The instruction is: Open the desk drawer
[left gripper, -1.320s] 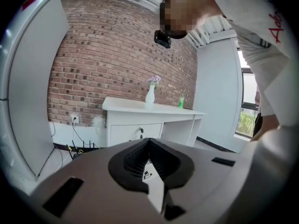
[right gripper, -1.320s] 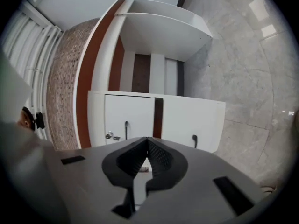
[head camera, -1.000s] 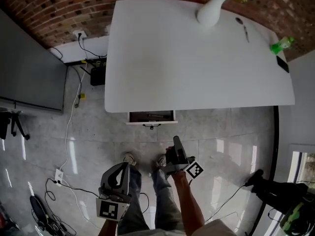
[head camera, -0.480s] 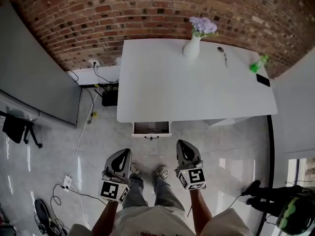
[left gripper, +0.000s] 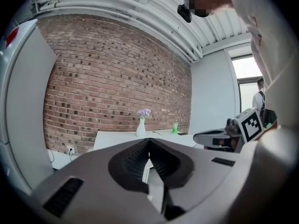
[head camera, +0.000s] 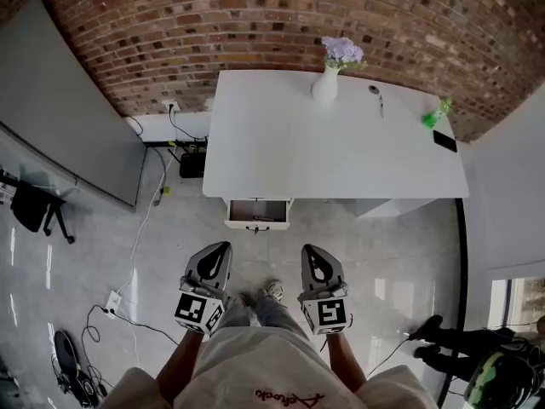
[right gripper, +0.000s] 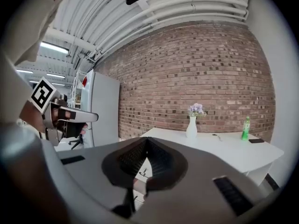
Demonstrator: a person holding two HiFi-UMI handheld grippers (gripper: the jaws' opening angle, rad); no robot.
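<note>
Since a second ago you have stood up and back. Both hand-held grippers have come up side by side at waist level, the right one has rolled upright, and the drawer has stayed out.

- Brick wall runs across the back, with a grey panel on the left.
- White surface stands against the wall, all of it in frame.
- Drawer hangs under the surface's front edge toward its left end. It is pulled out with the inside showing and a small dark handle on its front. It is well apart from both grippers, with bare floor between.
- Left hand-held gripper: jaws together, nothing between them.
- Right hand-held gripper: the same, closed and empty.

Step in hand, as I judge it: the opening looks done and you are in the retreat. If you want the drawer wider, you must go back down to the handle and part the jaws before reaching it.

Around:
- Vase of purple flowers sits at the back edge, with a thin utensil near it.
- Green bottle and a dark flat thing sit at the right end. None of these is near the drawer.
- Black box sits by the surface's rear left, and a power strip with trailing cable lies to your left.
- Your shoes stand between you and the drawer.

Nothing blocks the drawer's path. The left-hand cable is the only likely snag.
</note>
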